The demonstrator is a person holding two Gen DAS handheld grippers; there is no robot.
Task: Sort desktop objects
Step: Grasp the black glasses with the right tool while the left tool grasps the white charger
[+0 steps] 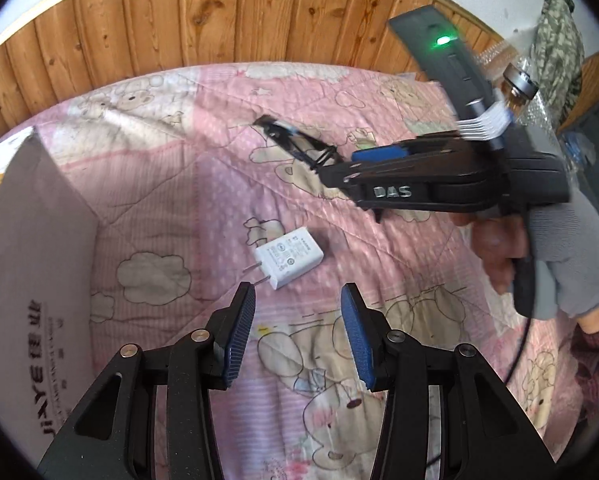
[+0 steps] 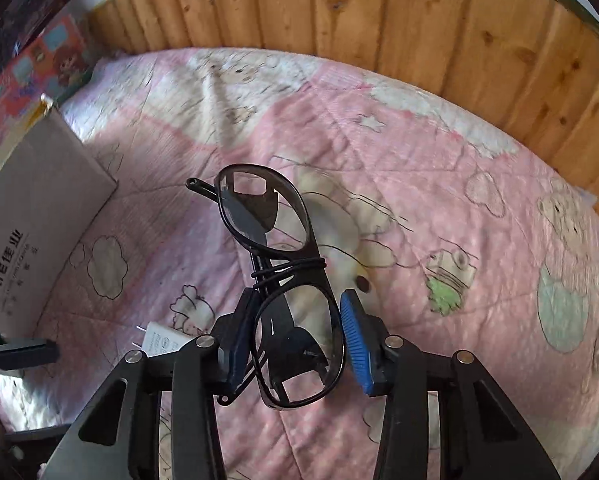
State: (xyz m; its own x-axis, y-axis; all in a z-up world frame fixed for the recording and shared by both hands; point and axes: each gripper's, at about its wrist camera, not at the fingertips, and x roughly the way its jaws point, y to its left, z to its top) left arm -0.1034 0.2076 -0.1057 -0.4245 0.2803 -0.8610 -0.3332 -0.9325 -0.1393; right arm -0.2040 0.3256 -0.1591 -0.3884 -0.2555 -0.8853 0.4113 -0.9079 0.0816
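Above the pink bear quilt, the right gripper is holding a pair of black safety glasses up in the air. One lens is sitting between the two blue pads, and the other lens is sticking out in front. The jaws are looking partly closed around the frame, but I cannot tell for sure that both pads are pressing on it. The folded arms of the glasses are tied with a thin black band.

The left gripper is hanging over the quilt with its jaws wide apart and nothing in them. A white phone charger plug is lying on the quilt just in front of it, with its two metal prongs pointing toward the left pad.

A gray cardboard box is standing at the left side of the quilt, near the charger.

I think the step in hand is carrying the glasses to where they belong, maybe the box. The next move is probably needing a slow, steady swing to the left, so the glasses are not slipping out. The left gripper is looking ready for going down and pinching the charger by its flat sides.
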